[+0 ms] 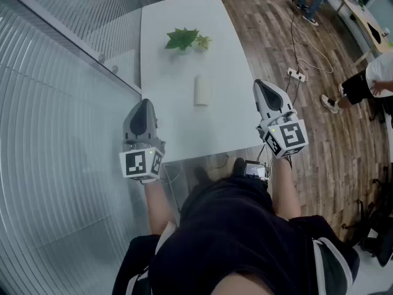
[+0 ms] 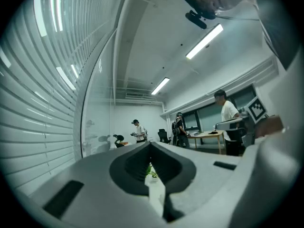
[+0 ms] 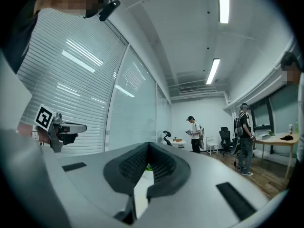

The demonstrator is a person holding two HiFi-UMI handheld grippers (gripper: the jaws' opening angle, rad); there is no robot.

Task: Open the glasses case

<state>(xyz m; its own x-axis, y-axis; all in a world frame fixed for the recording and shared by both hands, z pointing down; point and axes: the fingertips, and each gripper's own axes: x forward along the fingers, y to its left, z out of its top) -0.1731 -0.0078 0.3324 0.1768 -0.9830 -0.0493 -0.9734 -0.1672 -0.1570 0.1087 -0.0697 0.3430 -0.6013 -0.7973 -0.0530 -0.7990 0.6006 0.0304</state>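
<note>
We judge the task not yet begun: nothing has touched the case, and both the approach and the opening are left to do.

Over the table's point(image 1: 178, 131) near-left edge, the left gripper point(image 1: 143, 102) hangs at about 8 o'clock from the case and well apart from it. In its own view the jaws are clenched tip to tip with nothing caught between them. Only a sliver of white tabletop and green leaves shows through the gap behind the tips.

In the middle of the table lies the glasses case point(image 1: 202, 91), a pale oblong lying lengthwise away from us. It looks closed, though it is too small to make out a seam or hinge. A small plant point(image 1: 182, 39) stands at about 11 o'clock from it, farther up the table.

The right gripper point(image 1: 259, 83) is at about 3 o'clock from the case, at the table's right edge and clear of the case. Its jaws are likewise pressed together and empty.
</note>
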